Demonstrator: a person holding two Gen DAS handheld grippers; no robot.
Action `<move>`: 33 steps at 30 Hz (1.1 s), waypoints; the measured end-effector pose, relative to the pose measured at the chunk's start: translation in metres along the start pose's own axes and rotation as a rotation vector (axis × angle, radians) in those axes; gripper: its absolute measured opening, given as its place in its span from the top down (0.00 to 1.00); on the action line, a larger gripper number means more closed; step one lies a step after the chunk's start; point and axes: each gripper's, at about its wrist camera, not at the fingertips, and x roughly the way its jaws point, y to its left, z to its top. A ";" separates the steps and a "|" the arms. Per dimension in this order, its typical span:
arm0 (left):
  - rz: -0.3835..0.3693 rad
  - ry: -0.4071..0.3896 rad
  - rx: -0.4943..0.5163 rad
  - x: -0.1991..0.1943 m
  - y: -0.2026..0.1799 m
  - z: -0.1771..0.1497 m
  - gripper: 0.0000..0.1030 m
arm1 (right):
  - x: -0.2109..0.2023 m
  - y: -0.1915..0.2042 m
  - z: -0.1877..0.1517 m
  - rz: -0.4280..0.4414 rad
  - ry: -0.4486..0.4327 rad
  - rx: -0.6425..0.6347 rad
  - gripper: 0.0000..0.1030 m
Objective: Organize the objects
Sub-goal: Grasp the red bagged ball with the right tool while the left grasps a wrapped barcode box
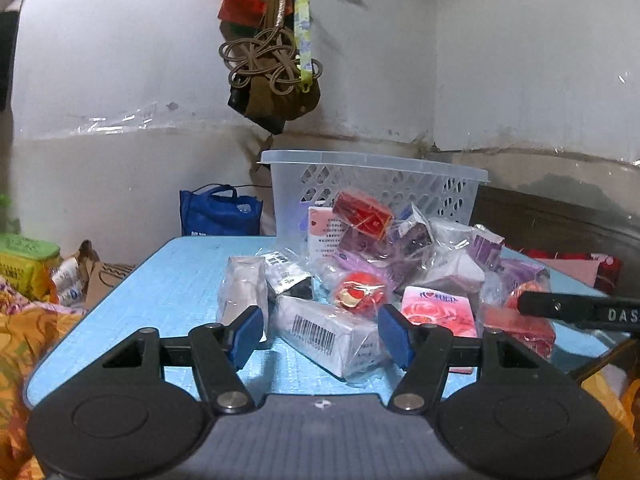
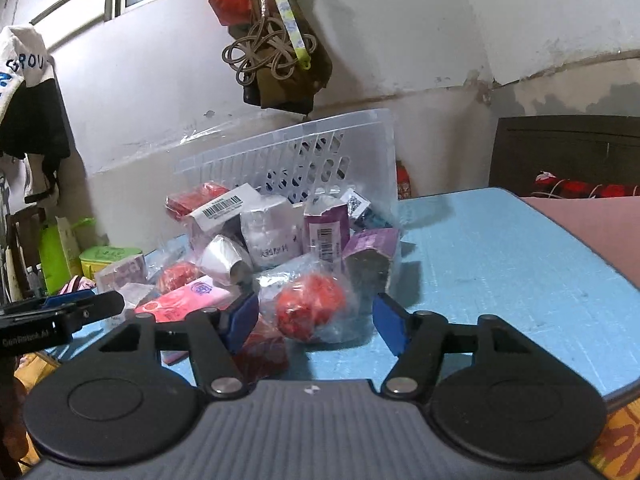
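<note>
Both tongs stand wide apart and hold nothing: the left tongs (image 1: 320, 334) straddle a white barcoded box (image 1: 328, 334) near the counter's (image 1: 192, 276) near edge, and the right tongs (image 2: 316, 322) frame a red round item in clear wrap (image 2: 310, 306). The box lies flat, its long axis running from the left fingertip toward the near right; it looks light and stiff, though its film wrap may be slippery, so gripping across the short sides seems best. Behind the pile, at the far edge, stands the clear basket (image 1: 376, 162).
</note>
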 end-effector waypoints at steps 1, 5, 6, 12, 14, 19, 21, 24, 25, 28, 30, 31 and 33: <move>-0.009 0.009 0.005 0.001 -0.002 0.000 0.35 | 0.000 0.001 -0.001 -0.001 -0.003 -0.005 0.35; -0.016 0.015 0.016 0.003 -0.007 -0.004 0.35 | -0.003 -0.002 -0.001 0.020 -0.006 0.007 0.46; -0.002 0.023 0.013 0.005 -0.007 -0.004 0.35 | -0.004 -0.003 -0.001 0.011 -0.008 0.009 0.47; 0.017 0.031 0.010 0.014 -0.006 -0.002 0.34 | 0.000 -0.002 -0.001 0.018 0.001 0.009 0.47; 0.019 0.028 0.019 0.014 -0.008 -0.003 0.34 | 0.001 0.001 -0.001 0.027 -0.001 -0.001 0.47; 0.029 0.026 -0.005 0.009 0.000 -0.004 0.34 | 0.000 -0.001 -0.001 0.018 -0.001 -0.010 0.47; 0.034 0.035 -0.008 0.009 0.004 -0.004 0.33 | -0.004 -0.008 0.001 0.013 0.006 0.002 0.48; 0.028 0.048 0.000 0.015 0.001 -0.004 0.33 | -0.001 -0.009 0.001 0.025 0.031 0.002 0.45; 0.020 0.056 0.002 0.018 -0.001 -0.004 0.33 | 0.000 -0.007 0.000 0.017 0.029 -0.010 0.45; 0.032 0.070 0.036 0.024 -0.009 -0.004 0.33 | 0.000 -0.004 -0.002 0.012 0.029 -0.029 0.47; 0.023 0.072 0.025 0.025 -0.007 -0.005 0.38 | -0.001 -0.005 -0.002 0.017 0.024 -0.027 0.49; 0.022 0.073 0.023 0.025 -0.007 -0.004 0.48 | -0.002 -0.006 -0.002 0.019 0.021 -0.022 0.49; 0.033 0.058 0.038 0.022 -0.008 -0.005 0.49 | -0.005 -0.008 -0.002 0.017 0.013 -0.015 0.49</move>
